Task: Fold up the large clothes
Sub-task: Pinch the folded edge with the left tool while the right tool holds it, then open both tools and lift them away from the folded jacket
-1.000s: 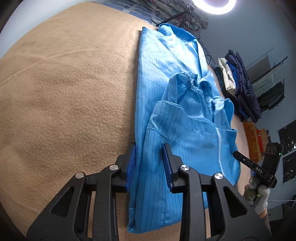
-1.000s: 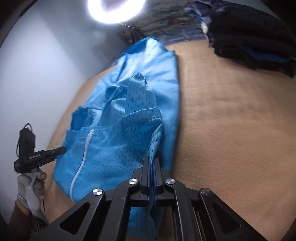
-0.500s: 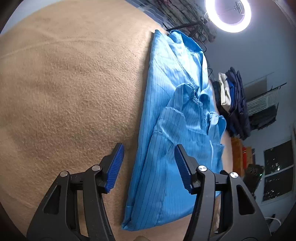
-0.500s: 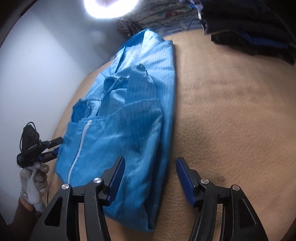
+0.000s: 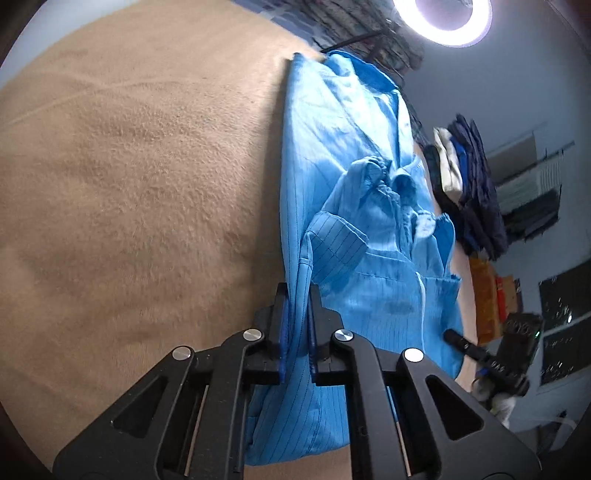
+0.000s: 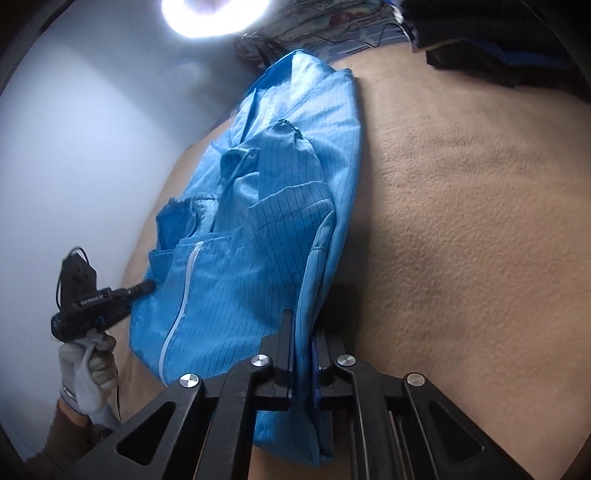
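Observation:
A blue pinstriped garment [image 5: 354, 206] with a white zipper lies folded lengthwise into a long strip on the tan blanket [image 5: 129, 177]. My left gripper [image 5: 297, 317] is shut on the garment's folded side edge near its near end. In the right wrist view the same garment [image 6: 258, 236] shows, and my right gripper [image 6: 303, 343] is shut on its opposite folded side edge near the near end. Each gripper also shows in the other's view, as a black tool in a gloved hand [image 6: 92, 299] at the garment's far side [image 5: 495, 354].
A stack of dark and white folded clothes [image 5: 465, 184] lies beyond the garment on the blanket; it shows at the top right in the right wrist view [image 6: 498, 33]. A ring light [image 5: 443, 18] shines at the far end. Patterned fabric [image 6: 332, 22] lies behind.
Half a second ago both grippers were open and held back above the garment's near end. Both have moved down onto its side edges and shut on the fabric.

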{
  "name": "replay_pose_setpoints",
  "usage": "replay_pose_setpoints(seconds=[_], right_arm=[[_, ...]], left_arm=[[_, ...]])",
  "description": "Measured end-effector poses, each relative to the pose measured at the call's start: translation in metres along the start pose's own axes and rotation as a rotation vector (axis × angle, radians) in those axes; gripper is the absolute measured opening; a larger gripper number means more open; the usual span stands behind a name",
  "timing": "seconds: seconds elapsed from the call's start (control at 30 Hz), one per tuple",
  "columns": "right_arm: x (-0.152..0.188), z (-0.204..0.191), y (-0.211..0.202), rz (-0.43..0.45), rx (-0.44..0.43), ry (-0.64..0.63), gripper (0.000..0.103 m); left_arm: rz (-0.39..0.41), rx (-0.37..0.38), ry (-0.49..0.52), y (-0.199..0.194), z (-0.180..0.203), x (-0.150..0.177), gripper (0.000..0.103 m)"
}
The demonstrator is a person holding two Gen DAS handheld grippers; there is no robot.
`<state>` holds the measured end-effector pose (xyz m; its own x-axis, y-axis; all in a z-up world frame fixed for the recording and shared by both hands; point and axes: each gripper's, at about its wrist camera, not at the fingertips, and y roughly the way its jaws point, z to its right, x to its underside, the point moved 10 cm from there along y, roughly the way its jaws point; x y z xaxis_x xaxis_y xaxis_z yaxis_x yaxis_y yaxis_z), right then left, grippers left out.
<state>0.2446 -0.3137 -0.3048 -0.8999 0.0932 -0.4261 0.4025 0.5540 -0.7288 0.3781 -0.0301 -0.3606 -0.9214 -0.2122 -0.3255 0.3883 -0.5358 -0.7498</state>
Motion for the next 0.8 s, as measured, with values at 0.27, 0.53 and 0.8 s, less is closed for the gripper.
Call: replay_pose_setpoints(seconds=[0.27,0.53,0.8], right_arm=[[0.062,-0.022,-0.024,-0.101,0.005,-0.076,0.003],[0.074,-0.03,-0.042,-0.117,0.1,-0.207,0.032],[-0.028,-0.067,-0.096,0.101,0.016,-0.226,0.04]], left_arm=[[-0.074,-0.023,0.081,-0.033,-0.01,0.068,0.006],[-0.062,-0.069,0.152,-0.061,-0.007,0.084,0.03],[0.007,-0.069,0.188,-0.068,0.007,-0.002,0.046]])
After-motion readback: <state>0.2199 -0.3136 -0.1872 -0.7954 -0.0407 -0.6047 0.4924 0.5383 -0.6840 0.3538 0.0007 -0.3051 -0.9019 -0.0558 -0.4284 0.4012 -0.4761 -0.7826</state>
